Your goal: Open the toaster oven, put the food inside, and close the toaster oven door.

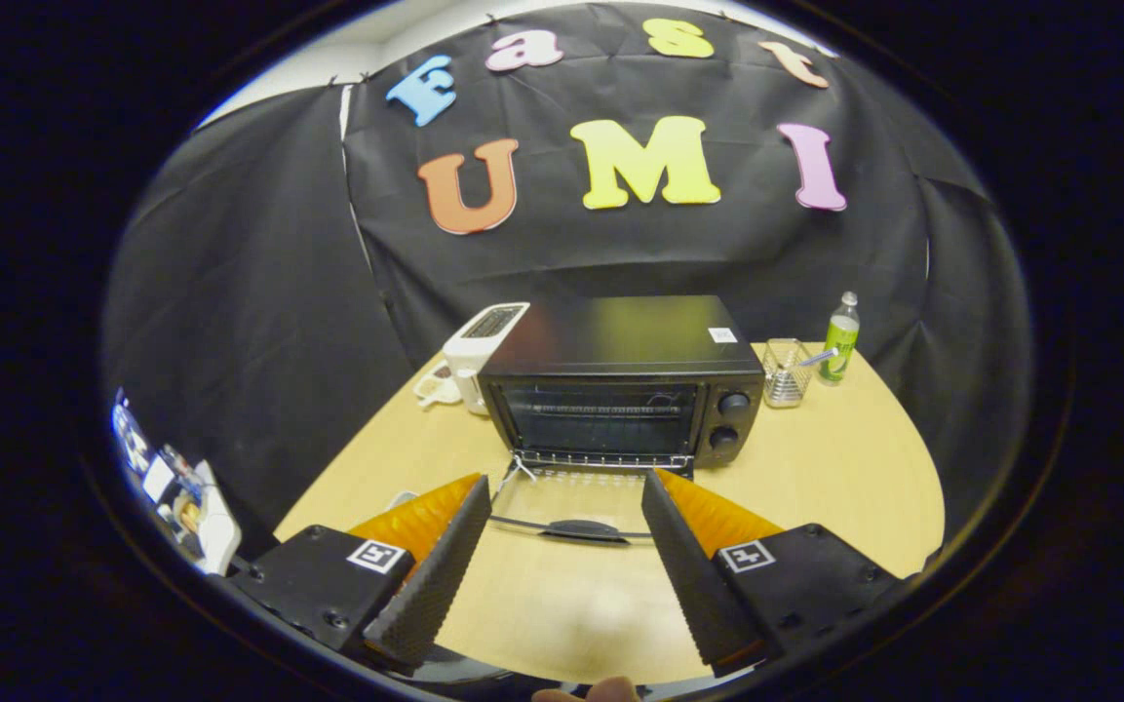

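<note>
A black toaster oven (620, 336) stands on the wooden table (844, 468), beyond my fingers. Its glass door (576, 492) is swung down flat toward me, and the dark door handle (576, 529) lies between my fingers. The wire rack inside (600, 409) looks bare. My gripper (566, 483) is open, held above the table with its fingertips on either side of the lowered door and nothing between them. A small light dish with brownish pieces (437, 386) sits left of the oven, by a white toaster; I cannot tell what the pieces are.
A white pop-up toaster (479, 346) stands against the oven's left side. Right of the oven are a clear glass cup (786, 372) and a green-labelled bottle (841, 339). Two oven knobs (729, 419) face me. Bare tabletop lies under my fingers.
</note>
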The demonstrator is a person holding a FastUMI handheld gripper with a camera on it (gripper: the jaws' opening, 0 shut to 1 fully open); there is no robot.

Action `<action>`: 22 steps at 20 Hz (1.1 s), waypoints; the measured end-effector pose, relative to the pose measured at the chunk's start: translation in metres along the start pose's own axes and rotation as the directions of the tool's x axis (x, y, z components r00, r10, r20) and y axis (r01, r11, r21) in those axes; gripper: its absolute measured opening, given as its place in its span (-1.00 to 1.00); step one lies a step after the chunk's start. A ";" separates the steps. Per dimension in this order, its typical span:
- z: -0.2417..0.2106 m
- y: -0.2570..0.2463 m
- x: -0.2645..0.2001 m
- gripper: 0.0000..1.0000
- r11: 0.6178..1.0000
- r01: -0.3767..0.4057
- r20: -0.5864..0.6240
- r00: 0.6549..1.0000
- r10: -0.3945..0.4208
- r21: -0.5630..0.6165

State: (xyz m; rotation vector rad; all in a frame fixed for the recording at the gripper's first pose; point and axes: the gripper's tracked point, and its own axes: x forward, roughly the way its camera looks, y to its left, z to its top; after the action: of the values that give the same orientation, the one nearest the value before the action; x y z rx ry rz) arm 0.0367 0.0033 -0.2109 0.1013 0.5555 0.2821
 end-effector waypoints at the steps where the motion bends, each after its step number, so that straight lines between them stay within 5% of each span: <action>1: 0.004 0.000 -0.005 1.00 1.000 -0.009 0.004 1.000 0.009 0.027; 12: -0.008 0.047 0.012 1.00 0.986 -0.097 -0.100 0.989 0.111 0.138; 22: -0.081 0.102 0.071 1.00 0.922 -0.170 -0.302 0.911 0.282 0.347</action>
State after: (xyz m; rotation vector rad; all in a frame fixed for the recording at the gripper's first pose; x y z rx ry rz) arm 0.0270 0.1232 -0.2977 0.4358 0.9427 0.4443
